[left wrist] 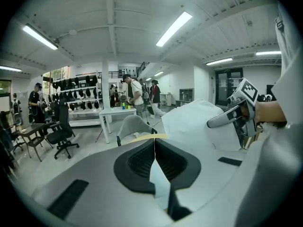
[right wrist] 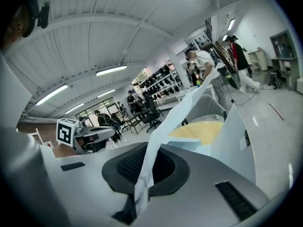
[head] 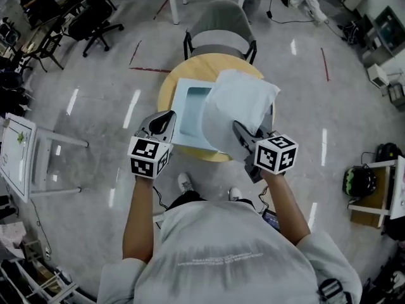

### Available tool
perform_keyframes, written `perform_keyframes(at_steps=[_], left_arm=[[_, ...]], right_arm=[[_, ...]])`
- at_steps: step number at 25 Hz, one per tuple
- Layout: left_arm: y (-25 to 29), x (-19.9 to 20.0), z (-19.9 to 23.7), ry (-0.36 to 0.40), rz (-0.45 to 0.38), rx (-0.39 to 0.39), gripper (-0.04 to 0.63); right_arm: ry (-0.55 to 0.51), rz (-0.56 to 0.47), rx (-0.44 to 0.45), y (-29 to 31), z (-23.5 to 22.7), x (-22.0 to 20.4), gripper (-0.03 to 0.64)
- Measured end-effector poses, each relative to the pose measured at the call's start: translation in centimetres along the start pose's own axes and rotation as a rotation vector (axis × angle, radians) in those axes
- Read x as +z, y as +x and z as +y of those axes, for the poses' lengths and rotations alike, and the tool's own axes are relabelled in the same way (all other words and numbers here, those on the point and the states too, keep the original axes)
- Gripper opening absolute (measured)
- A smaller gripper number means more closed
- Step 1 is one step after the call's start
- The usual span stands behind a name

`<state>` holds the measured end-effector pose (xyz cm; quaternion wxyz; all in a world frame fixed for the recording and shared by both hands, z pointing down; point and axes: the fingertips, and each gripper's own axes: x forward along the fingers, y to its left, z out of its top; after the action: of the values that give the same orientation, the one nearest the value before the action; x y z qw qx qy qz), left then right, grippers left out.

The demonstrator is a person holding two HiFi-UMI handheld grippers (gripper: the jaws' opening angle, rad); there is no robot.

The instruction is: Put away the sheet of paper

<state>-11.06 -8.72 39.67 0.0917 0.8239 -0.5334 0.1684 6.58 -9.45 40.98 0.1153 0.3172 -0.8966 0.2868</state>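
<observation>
The sheet of paper (head: pixel 243 100) hangs over the right side of the white box (head: pixel 183 88), pinched at its near edge by the right gripper (head: pixel 239 130). The left gripper (head: pixel 167 119) is pressed together on a thin pale edge, apparently the box's left rim. I judge this as the carrying step. Next, the sheet must be lowered into the box. The round wooden table (head: pixel 215 61) stands by a grey chair (head: pixel 221 19).

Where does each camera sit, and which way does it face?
Head view: on the person's head, facing steeply down at the round table; forearms, left gripper, right gripper show.
Left gripper view: rides that gripper, facing along jaws gripping the box; right gripper shows.
Right gripper view: likewise, jaws clamping the paper; left gripper shows.
All share the paper.
</observation>
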Motion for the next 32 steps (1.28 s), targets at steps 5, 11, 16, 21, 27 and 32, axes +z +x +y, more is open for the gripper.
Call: perform_keyframes(at_steps=[5, 11, 16, 21, 27, 32], left_arm=[[3.3, -1.4, 3.8, -0.01, 0.018, -0.108, 0.018], [6.1, -3.0, 5.5, -0.001, 0.042, -0.235, 0.018], [7.3, -3.5, 5.7, 0.005, 0.053, -0.305, 0.018], [8.5, -4.1, 5.5, 0.004, 0.062, -0.34, 0.018], [9.0, -6.4, 6.6, -0.003, 0.097, -0.367, 0.018], [9.4, -7.8, 6.9, -0.009, 0.122, -0.397, 0.018]], right_arm=[[0.046, 0.022, -0.122, 3.1, -1.3, -1.0, 0.028], [0.061, 0.025, -0.269, 4.0, -3.0, -1.9, 0.028], [0.053, 0.067, -0.361, 4.2, -4.0, -2.7, 0.028], [0.045, 0.182, -0.434, 5.2, -6.0, -5.0, 0.028], [0.136, 0.237, -0.407, 8.4, -7.3, -7.1, 0.028], [0.217, 0.306, -0.352, 10.6, -7.9, -8.2, 0.028]])
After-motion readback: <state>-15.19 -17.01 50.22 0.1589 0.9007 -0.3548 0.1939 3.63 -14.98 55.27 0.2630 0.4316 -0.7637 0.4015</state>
